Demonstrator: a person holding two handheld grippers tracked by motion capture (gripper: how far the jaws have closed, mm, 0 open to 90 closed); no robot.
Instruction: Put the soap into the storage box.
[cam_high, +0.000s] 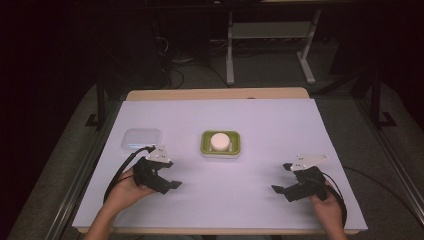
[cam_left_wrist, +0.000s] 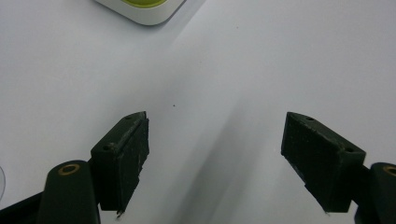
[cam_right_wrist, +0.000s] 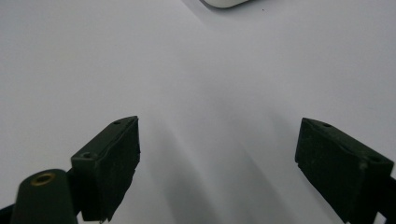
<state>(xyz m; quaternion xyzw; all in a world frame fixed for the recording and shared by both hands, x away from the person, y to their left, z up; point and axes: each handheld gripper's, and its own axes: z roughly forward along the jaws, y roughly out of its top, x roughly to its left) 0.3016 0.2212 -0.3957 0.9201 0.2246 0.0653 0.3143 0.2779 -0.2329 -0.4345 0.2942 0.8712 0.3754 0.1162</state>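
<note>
While I wait at the near edge, my left gripper (cam_high: 167, 181) and right gripper (cam_high: 286, 186) gape wide, empty, flanking the white round block (cam_high: 219, 141) in its green square tray (cam_high: 220, 152) mid-table; a clear plastic lid (cam_high: 141, 138) lies far-left, probably set aside.

We see a matt white paper-like sheet (cam_high: 280, 130) over a wood tabletop (cam_high: 215, 94). The left gripper (cam_left_wrist: 215, 158) and right gripper (cam_right_wrist: 217, 163) have matt black jaws with rough, scuffed pads (cam_left_wrist: 135, 154). The green tray (cam_high: 221, 148) looks like smooth, glossy plastic; the lid (cam_high: 141, 139) at far left is clear plastic.
</note>
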